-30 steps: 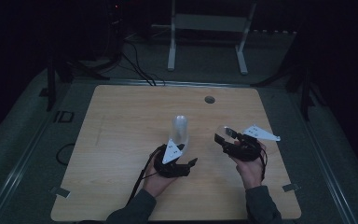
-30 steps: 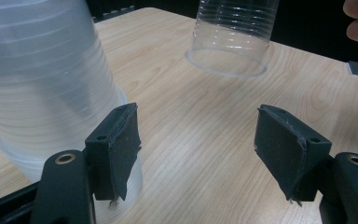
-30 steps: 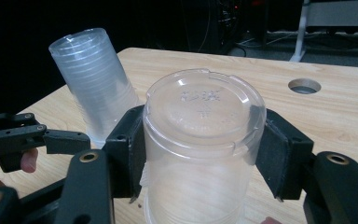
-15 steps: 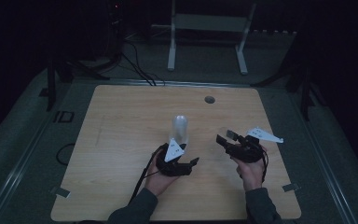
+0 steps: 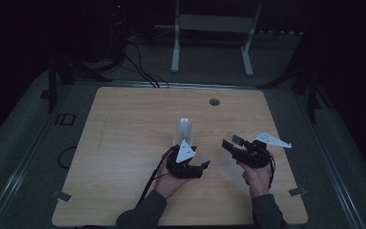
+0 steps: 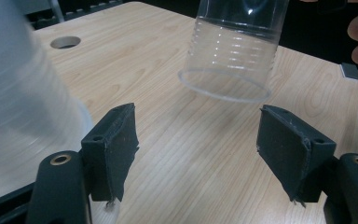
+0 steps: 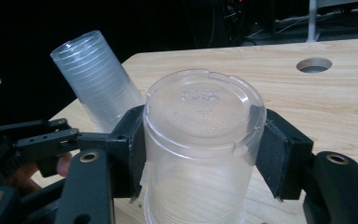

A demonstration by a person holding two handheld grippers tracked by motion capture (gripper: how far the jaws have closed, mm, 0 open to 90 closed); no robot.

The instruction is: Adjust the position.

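A tall stack of clear plastic cups point(image 5: 183, 130) stands mid-table, leaning in the right gripper view point(image 7: 95, 79). My left gripper point(image 5: 186, 148) sits just in front of the stack. Its jaws point(image 6: 198, 149) have just been opening and stand open with nothing between them, and the blurred stack point(image 6: 23, 93) is beside the left jaw. My right gripper point(image 5: 229, 145) is to the right, shut on a single clear cup point(image 7: 200, 135) whose base faces the camera. That cup point(image 6: 235, 51) hangs above the wood with its mouth down.
The wooden table point(image 5: 124, 124) has a round hole point(image 5: 214, 101) near its far edge. A metal stand point(image 5: 209, 24) and cables lie on the floor beyond. Tape patches mark the near corners point(image 5: 295, 192).
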